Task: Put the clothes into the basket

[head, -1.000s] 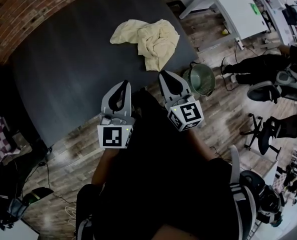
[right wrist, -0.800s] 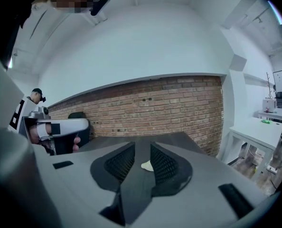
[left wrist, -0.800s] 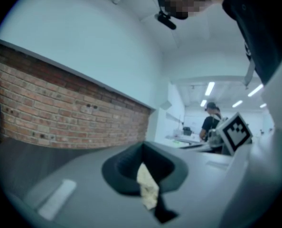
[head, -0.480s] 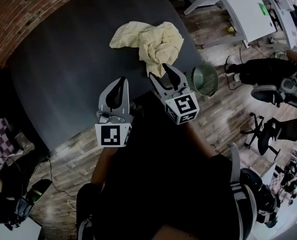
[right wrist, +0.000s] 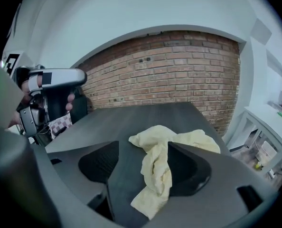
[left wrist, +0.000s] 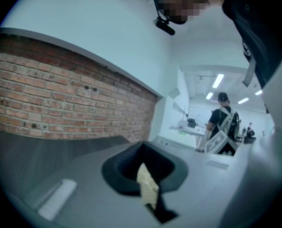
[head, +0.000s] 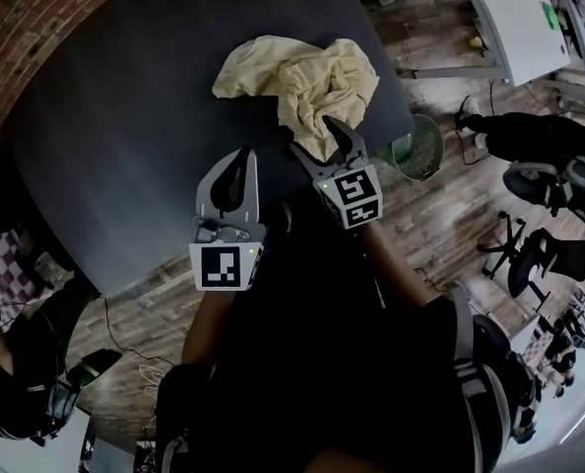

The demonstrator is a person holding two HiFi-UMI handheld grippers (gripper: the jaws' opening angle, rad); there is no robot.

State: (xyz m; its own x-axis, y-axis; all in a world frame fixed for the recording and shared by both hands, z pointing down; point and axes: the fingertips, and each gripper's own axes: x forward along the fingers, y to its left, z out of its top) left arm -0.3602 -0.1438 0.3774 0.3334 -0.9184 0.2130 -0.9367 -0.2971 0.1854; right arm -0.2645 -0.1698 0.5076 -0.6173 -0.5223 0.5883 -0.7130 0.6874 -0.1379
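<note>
A crumpled pale yellow cloth (head: 302, 77) lies on the dark table (head: 125, 116), near its right end. My right gripper (head: 317, 136) reaches over the table's near edge, and its jaws are opening. In the right gripper view the cloth's near tail (right wrist: 155, 175) lies on the table between the spread jaws of the right gripper (right wrist: 143, 148), and the pads do not press on it. My left gripper (head: 243, 153) hovers to the left over the table edge, shut and empty. Through the slit of the left gripper (left wrist: 149, 201) a strip of the cloth (left wrist: 147, 184) shows. A green wire basket (head: 425, 146) stands on the floor right of the table.
A brick wall (right wrist: 169, 75) runs behind the table. A white desk (head: 514, 18) stands at the back right. A seated person (head: 529, 131) and office chairs (head: 544, 259) fill the wooden floor to the right. Another person (left wrist: 221, 127) stands far off.
The right gripper has moved forward and down to the cloth's near end, and its jaws have gone from shut to spread. The left gripper has edged forward over the table edge.
</note>
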